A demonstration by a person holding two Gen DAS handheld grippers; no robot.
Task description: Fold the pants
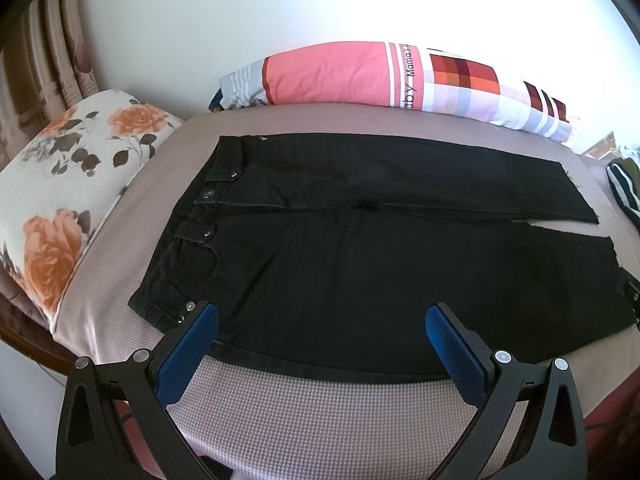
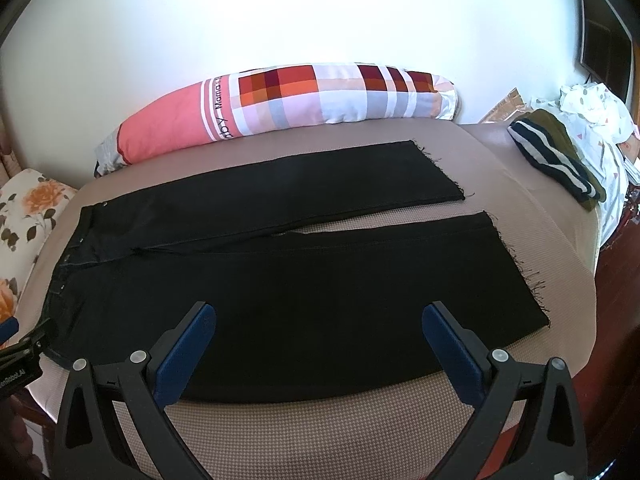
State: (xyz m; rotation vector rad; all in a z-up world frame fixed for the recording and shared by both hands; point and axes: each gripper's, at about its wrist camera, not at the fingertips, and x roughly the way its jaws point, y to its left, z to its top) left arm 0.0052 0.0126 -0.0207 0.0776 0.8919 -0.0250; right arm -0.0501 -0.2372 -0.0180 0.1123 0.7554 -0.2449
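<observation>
Black pants (image 1: 360,248) lie flat on a bed, waistband to the left, both legs stretched to the right with frayed hems. My left gripper (image 1: 322,320) is open and empty, hovering over the near edge of the pants close to the waistband pocket. In the right wrist view the pants (image 2: 300,280) fill the middle, and my right gripper (image 2: 320,320) is open and empty over the near leg's lower edge. The left gripper's tip (image 2: 16,340) shows at the far left by the waistband.
The bed has a pinkish-brown checked cover (image 1: 320,420). A floral pillow (image 1: 68,184) lies at the left. A long pink and plaid bolster (image 2: 280,100) lies along the wall. A striped folded garment (image 2: 560,160) and white cloth (image 2: 592,112) sit at the right end.
</observation>
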